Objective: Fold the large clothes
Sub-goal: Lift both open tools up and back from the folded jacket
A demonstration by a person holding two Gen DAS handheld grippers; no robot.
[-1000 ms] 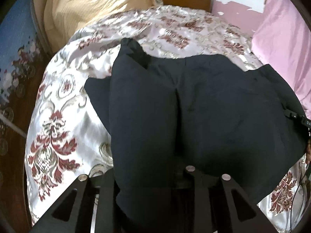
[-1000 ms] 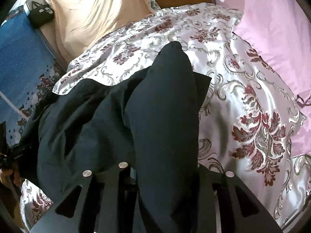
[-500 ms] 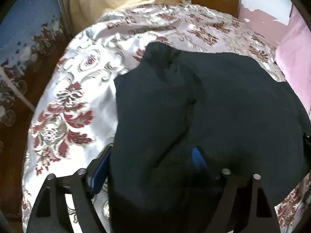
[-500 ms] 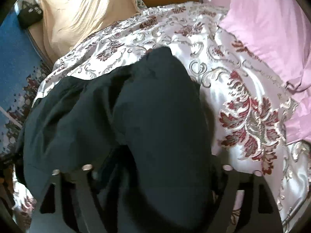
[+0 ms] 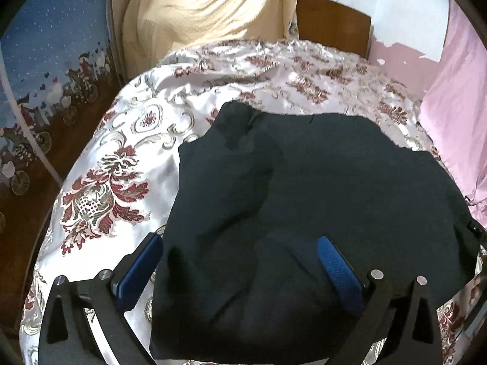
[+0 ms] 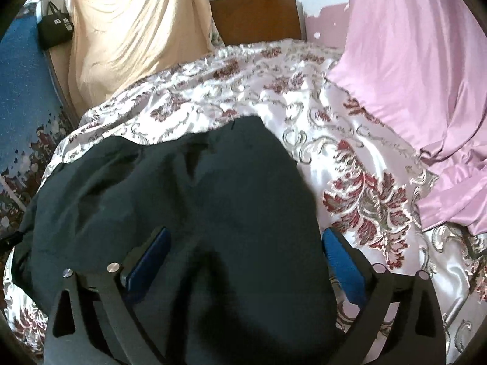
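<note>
A dark, nearly black garment (image 5: 304,197) lies folded over itself on the bed's floral satin cover (image 5: 121,158). In the left wrist view my left gripper (image 5: 240,264) hovers over the garment's near left edge. Its jaws are opening and stand wide. The cloth lies slack below and between the blue pads (image 5: 338,273), which do not press on it. In the right wrist view the same garment (image 6: 213,197) fills the middle. My right gripper (image 6: 246,261) is over its near right edge, jaws also opening wide. The fabric rests loose between its pads (image 6: 344,270).
A pink sheet (image 6: 411,76) lies bunched along the bed's right side. Beige cloth (image 5: 207,9) hangs at the back left beside a wooden headboard (image 5: 331,27). A blue patterned surface (image 5: 45,60) borders the left. A black bag (image 6: 56,29) sits at the far left.
Both grippers went from shut on raised folds of the garment to wide apart. The lifted fabric dropped and flattened onto the bed. Both views shifted a little over the garment.
</note>
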